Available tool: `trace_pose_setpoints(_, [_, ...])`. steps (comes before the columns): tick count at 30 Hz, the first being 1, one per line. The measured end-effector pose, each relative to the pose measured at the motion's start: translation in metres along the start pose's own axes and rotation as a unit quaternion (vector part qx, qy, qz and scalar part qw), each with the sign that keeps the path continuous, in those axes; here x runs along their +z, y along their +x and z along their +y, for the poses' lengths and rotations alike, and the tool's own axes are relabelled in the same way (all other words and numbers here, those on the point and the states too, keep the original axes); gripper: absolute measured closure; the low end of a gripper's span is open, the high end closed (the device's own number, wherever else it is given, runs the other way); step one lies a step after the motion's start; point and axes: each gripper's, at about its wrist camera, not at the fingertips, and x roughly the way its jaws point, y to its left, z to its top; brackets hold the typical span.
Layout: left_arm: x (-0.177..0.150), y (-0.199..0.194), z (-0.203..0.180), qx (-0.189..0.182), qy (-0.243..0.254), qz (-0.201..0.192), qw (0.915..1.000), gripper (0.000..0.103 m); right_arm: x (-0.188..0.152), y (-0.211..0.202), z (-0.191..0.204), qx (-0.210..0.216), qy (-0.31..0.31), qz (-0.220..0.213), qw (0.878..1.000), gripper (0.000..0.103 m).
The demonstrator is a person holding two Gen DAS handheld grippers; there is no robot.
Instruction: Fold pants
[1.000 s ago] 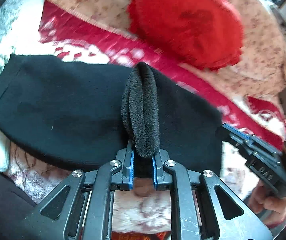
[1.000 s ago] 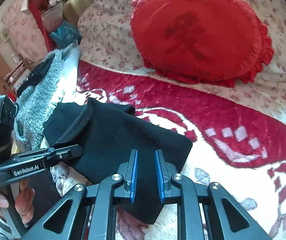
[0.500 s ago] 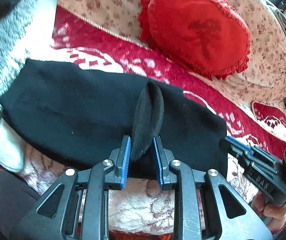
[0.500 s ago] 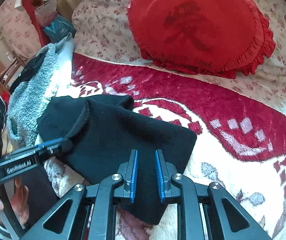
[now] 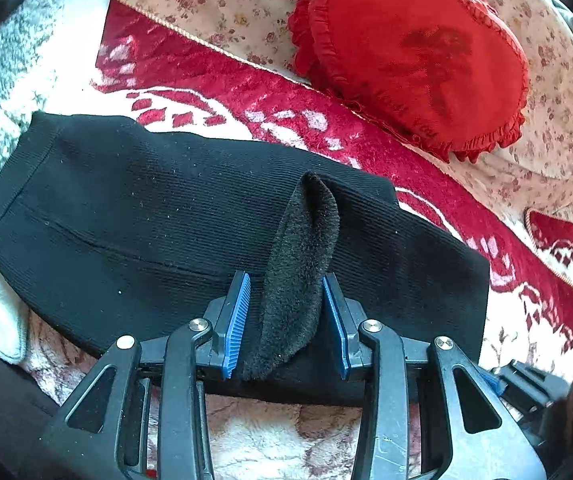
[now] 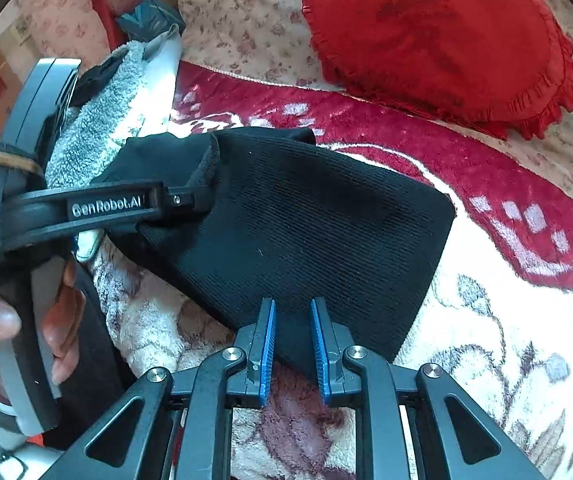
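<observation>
Blanket under black pants; both jaws apart, right gripper's grip unclear.

Left gripper jaws have just been opening; the fleecy fold of black pants now stands loose btwn them, leaning on the right-side pad. Right gripper has moved lower over the pants' corner.

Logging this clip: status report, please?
Left gripper jaws just opening, fuzzy flap of black pants loose between them. Right gripper open, empty, at the pants' near edge. Nothing in the way.
</observation>
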Motion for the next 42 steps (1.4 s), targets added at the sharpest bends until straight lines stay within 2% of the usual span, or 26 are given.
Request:
trace_pose_setpoints(8, [-0.002,-0.014,0.003,0.006,-0.002,-0.004,1.0,0.068,0.021,-0.016,0.004,-0.003,-0.006,-0.011,1.0,0.086])
trace_pose_setpoints(13, [-0.004,-0.028,0.011,0.015,-0.004,-0.014,0.9998,0.068,0.045,-0.007,0.001,0.004,0.025,-0.024,0.999,0.086])
trace_pose_setpoints(15, [-0.005,-0.032,0.014,0.02,-0.005,-0.017,0.9996,0.064,0.054,-0.001,0.003,0.001,0.03,-0.025,0.999,0.086])
trace_pose_setpoints(17, [-0.006,-0.036,0.019,0.02,-0.01,-0.018,0.9996,0.055,0.062,0.008,0.004,-0.004,0.03,-0.022,0.999,0.085])
trace_pose_setpoints(20, [-0.008,-0.038,0.024,0.025,-0.015,-0.021,0.9994,0.055,0.07,0.024,0.006,-0.007,0.032,-0.011,0.999,0.085])
trace_pose_setpoints(24, [-0.01,-0.039,0.028,0.025,-0.021,-0.018,0.9993,0.055,0.072,0.037,0.009,-0.019,0.021,-0.002,1.0,0.081])
trace_pose_setpoints(36, [-0.017,-0.043,0.036,0.025,-0.035,-0.014,0.999,0.055,0.067,0.015,0.03,-0.005,-0.005,-0.008,1.0,0.08])
trace_pose_setpoints(42, [-0.022,-0.047,0.052,0.027,-0.056,-0.011,0.998,0.055,0.061,0.04,0.042,-0.001,-0.019,0.022,1.0,0.078])
